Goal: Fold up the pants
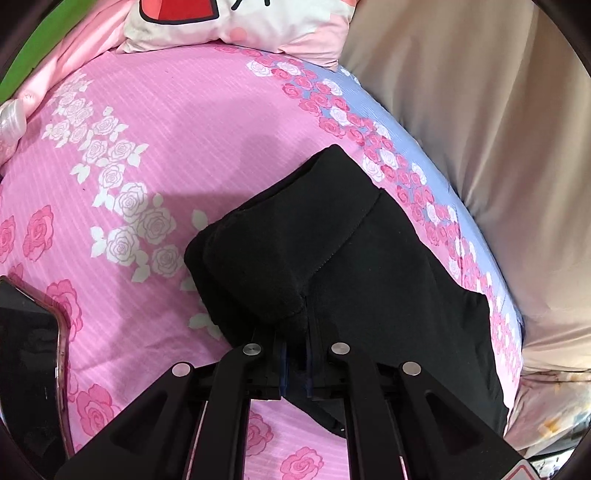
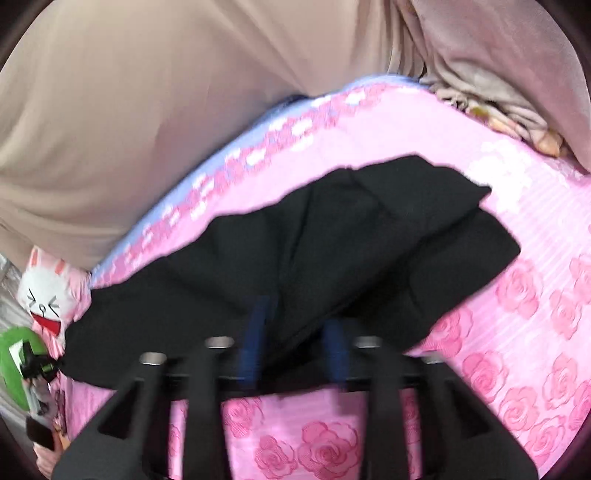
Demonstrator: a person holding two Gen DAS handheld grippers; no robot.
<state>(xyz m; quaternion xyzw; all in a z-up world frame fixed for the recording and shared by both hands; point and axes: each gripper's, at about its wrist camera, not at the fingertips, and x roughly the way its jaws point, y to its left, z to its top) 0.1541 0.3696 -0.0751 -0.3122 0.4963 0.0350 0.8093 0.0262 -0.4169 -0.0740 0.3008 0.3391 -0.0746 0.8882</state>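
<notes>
Black linkage bars of the left gripper (image 1: pixel 295 332) fill the bottom of its view, and its jaws are pressed together on a bunched fold of the black pants (image 1: pixel 295 251), pinching the hemmed edge right at the fingertips. From that pinch the cloth rises in a rounded hump ahead of the gripper and spreads away to its right as a flat dark panel. Everything lies on a pink bedsheet (image 1: pixel 166 155) printed with white and pink roses, with a band of blue along its far right edge. Beyond the pants, ahead of the gripper, sits a pillow (image 1: pixel 236 22) with red and white print, and a beige curtain (image 1: pixel 480 129) hangs to the right. A dark phone (image 1: pixel 29 350) in a clear case lies to the gripper's left.

Seen from the other hand, the picture is blurred. The right gripper (image 2: pixel 295 332) has its blue-tipped fingers (image 2: pixel 255 332) parted, with the near edge of the pants (image 2: pixel 314 251) lying between them; the pads do not seem to press the cloth. The pants stretch ahead and to both sides across the bedsheet (image 2: pixel 498 369).
</notes>
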